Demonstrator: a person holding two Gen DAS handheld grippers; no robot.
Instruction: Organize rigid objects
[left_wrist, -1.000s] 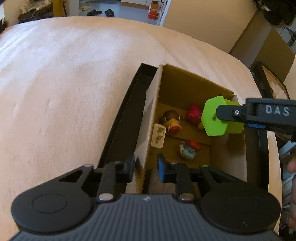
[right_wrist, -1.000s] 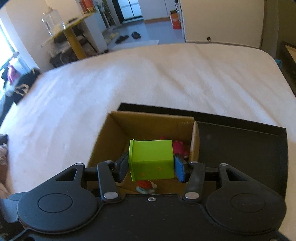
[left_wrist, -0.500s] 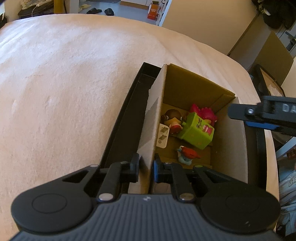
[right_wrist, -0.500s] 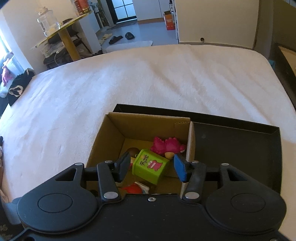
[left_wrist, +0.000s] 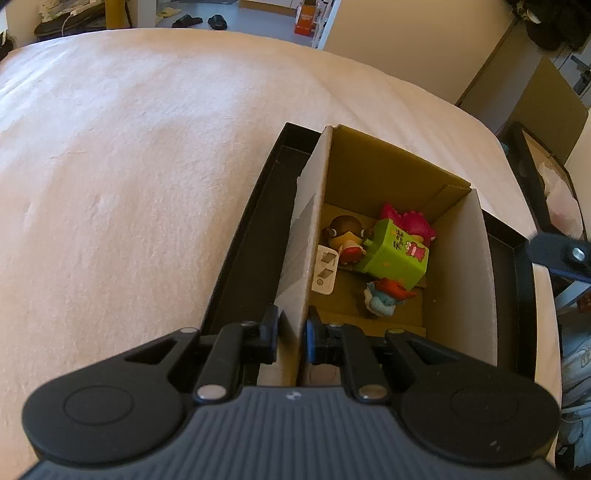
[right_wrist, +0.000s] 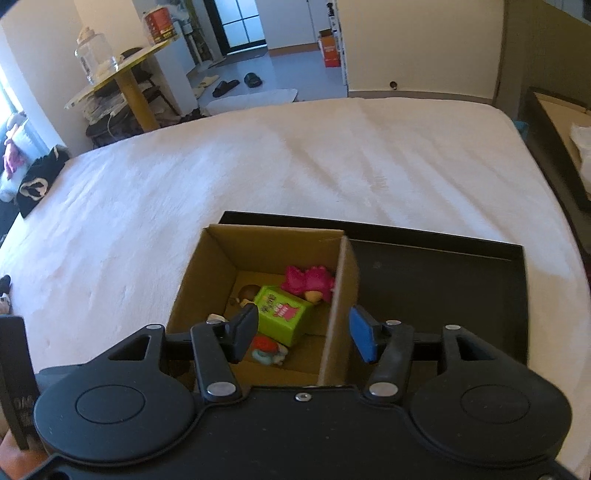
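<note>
The bed (right_wrist: 332, 155) took up most of what I saw, pale cover, w/ a black tray (right_wrist: 443, 273) on it and the cardboard box (left_wrist: 476, 280) standing in the tray's left part. My left tongs (left_wrist: 291, 334) were clamped on the box's near side wall, one pad outside, one inside. My right tongs (right_wrist: 303, 332) hung over the box w/ jaws opening and nothing between them.

The task's thing, the green carton (left_wrist: 397, 254), lay tilted on the box floor, leaning against the pink toy (left_wrist: 410, 221) and the brown-haired doll (left_wrist: 345, 234). A red-and-blue figure (left_wrist: 386, 295) lay just in front of it, and a white tag (left_wrist: 325, 273) stood against the inner wall.

Main risk, imo: the box wall is thin card, so a tug from my left grip could bend it or tip the box in the tray, spilling the toys. Also the carton sat propped, not flat, so it may slide onto the small figure if the box gets jolted. My right tongs were close to the box's right wall; a careless sweep could knock it.

Around: a yellow round table (right_wrist: 122, 74) w/ a glass jar (right_wrist: 94, 55), slippers (right_wrist: 236, 83) on the floor, all well apart. Nothing blocked the way out.
</note>
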